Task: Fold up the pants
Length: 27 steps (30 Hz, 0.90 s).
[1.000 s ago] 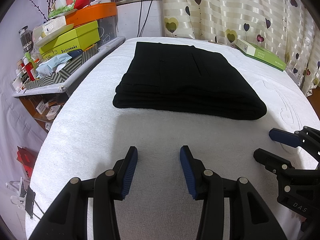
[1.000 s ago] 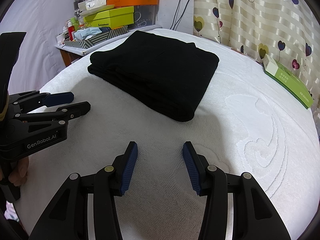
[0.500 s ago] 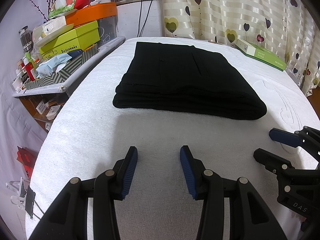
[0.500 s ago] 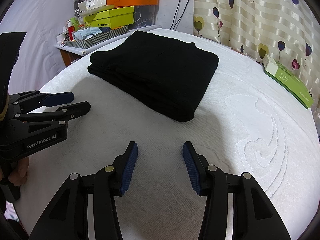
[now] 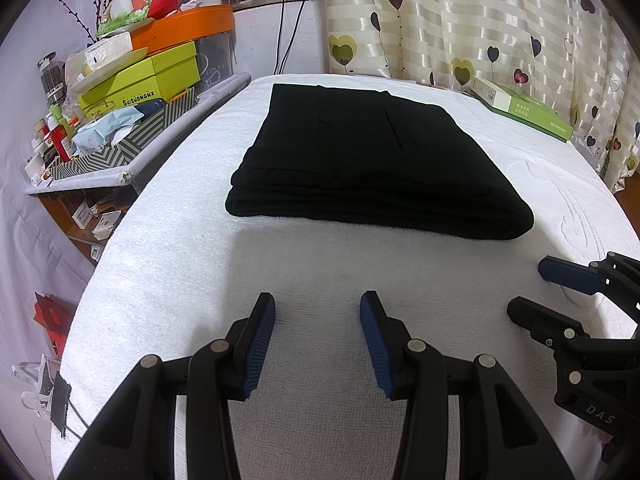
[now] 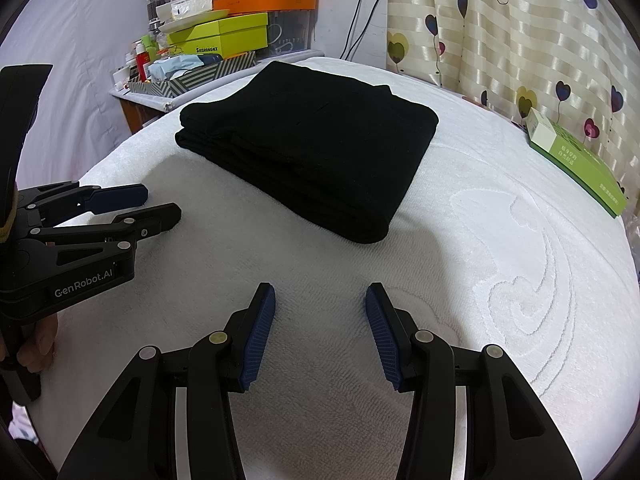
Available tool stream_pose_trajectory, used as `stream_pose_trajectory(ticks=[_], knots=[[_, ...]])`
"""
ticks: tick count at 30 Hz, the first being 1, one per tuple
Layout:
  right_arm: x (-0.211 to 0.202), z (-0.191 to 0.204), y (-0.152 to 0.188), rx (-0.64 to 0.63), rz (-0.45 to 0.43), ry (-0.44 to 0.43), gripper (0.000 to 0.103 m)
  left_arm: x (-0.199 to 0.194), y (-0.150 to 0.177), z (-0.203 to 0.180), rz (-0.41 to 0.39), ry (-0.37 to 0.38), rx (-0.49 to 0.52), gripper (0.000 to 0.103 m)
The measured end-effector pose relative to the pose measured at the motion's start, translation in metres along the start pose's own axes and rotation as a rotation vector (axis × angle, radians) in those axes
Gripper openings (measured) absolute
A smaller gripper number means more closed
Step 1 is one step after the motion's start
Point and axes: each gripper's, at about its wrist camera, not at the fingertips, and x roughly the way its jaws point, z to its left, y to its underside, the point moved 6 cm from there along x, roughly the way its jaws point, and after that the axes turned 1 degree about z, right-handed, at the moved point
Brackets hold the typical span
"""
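Black pants [image 5: 372, 164] lie folded into a thick, neat rectangle on the white towel-covered bed [image 5: 200, 264]; the right wrist view shows the same stack [image 6: 312, 148]. My left gripper [image 5: 318, 316] is open and empty, hovering over the bare towel short of the stack's near edge. To its right my right gripper [image 5: 536, 292] shows, also open. In the right wrist view my right gripper [image 6: 320, 308] is open with nothing between its blue pads, and the left gripper [image 6: 156, 206] sits at the left, apart from the pants.
A cluttered side shelf [image 5: 132, 140] with green and orange boxes stands left of the bed. A green box [image 5: 520, 108] lies at the bed's far right by the heart-print curtain [image 5: 480, 20]. A hand [image 6: 38, 344] holds the left gripper's handle.
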Motion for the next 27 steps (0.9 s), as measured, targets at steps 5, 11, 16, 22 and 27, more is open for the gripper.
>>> stream_pose_trajectory(ticks=[5,11,16,22,27], knots=[[0.0000,0.0000,0.0000,0.000,0.000,0.000,0.048,0.0001,0.0001,0.0000,0.000,0.000,0.000,0.047],[0.0000,-0.0001,0.0001,0.000,0.000,-0.001,0.048,0.0002,0.0002,-0.0001,0.000,0.000,0.000,0.047],[0.0000,-0.0002,0.0000,0.000,0.000,0.000,0.048,0.0001,0.0003,0.0000,0.000,0.001,-0.001,0.047],[-0.0001,-0.0001,-0.0001,0.000,0.000,0.000,0.048,0.0002,0.0002,0.0004,0.000,-0.002,0.001,0.048],[-0.0002,-0.0005,-0.0003,-0.001,0.000,0.001,0.048,0.0003,0.0002,0.0007,0.000,-0.002,0.001,0.048]])
